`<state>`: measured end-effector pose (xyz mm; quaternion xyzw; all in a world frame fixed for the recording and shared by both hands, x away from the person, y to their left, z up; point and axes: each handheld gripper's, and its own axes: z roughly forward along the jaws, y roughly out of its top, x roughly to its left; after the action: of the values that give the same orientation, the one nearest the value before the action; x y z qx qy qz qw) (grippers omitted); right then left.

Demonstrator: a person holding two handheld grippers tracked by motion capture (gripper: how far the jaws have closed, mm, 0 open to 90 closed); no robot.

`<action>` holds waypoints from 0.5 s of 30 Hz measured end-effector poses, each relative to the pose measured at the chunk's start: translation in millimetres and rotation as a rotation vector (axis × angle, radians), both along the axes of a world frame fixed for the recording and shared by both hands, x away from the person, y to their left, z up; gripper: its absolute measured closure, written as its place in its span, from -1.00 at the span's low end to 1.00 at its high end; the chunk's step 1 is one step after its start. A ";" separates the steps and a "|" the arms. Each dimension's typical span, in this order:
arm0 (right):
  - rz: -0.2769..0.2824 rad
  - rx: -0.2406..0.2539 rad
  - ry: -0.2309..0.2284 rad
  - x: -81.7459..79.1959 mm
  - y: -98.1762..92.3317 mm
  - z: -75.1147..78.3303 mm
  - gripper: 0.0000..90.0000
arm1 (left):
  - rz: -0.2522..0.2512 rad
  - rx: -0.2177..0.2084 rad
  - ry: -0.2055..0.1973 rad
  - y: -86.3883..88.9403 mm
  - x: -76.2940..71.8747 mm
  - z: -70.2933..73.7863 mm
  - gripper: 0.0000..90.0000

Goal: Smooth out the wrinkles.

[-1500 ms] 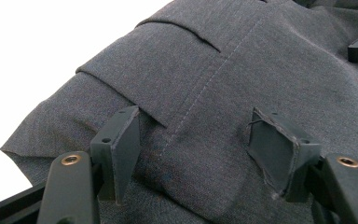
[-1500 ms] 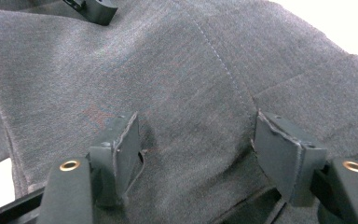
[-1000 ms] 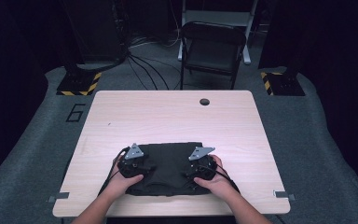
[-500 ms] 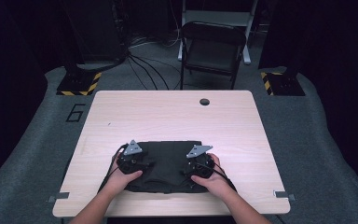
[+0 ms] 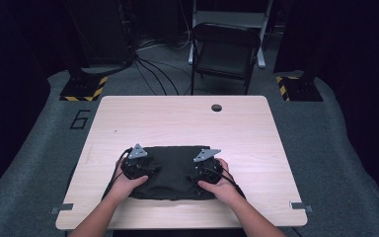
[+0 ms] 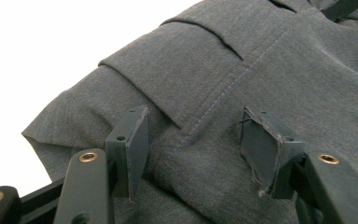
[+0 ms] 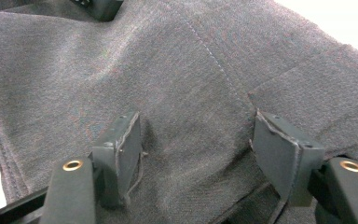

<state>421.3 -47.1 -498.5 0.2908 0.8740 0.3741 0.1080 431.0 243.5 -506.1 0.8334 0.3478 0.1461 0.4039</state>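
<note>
Two grippers, left gripper (image 5: 139, 170) and right gripper (image 5: 206, 173), press on folded grey trousers (image 5: 173, 170) at table's (image 5: 177, 123) near edge; jaws apart, left's just closing. Folding partly done; nothing pinched yet.

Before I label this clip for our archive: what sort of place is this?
Probably a lab or recording studio: a bare wooden table on grey carpet, dark surroundings, a folding chair and loose floor cables behind it.

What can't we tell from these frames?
- High view: jaw tips of left gripper and right gripper hidden by their bodies and the hands.
- Gripper views: dark grey garment cut off by frame edges; garment type unclear.
- Table overexposed white in gripper views.
</note>
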 end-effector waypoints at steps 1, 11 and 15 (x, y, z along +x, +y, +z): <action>0.004 0.001 0.002 0.8 0.5 -0.1 -0.28 | 0.004 0.007 0.000 1.4 1.1 0.4 -0.06; -0.012 0.018 -0.006 4.6 4.8 -1.4 -0.27 | 0.085 -0.035 0.082 17.0 9.8 -5.4 -0.11; -0.011 0.015 -0.008 4.8 4.9 -1.5 -0.27 | 0.084 0.011 0.049 12.0 8.9 -5.3 -0.11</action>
<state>426.1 -42.2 -500.0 0.2948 0.8690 0.3814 0.1115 439.9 255.5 -511.4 0.8237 0.3912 0.1444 0.3843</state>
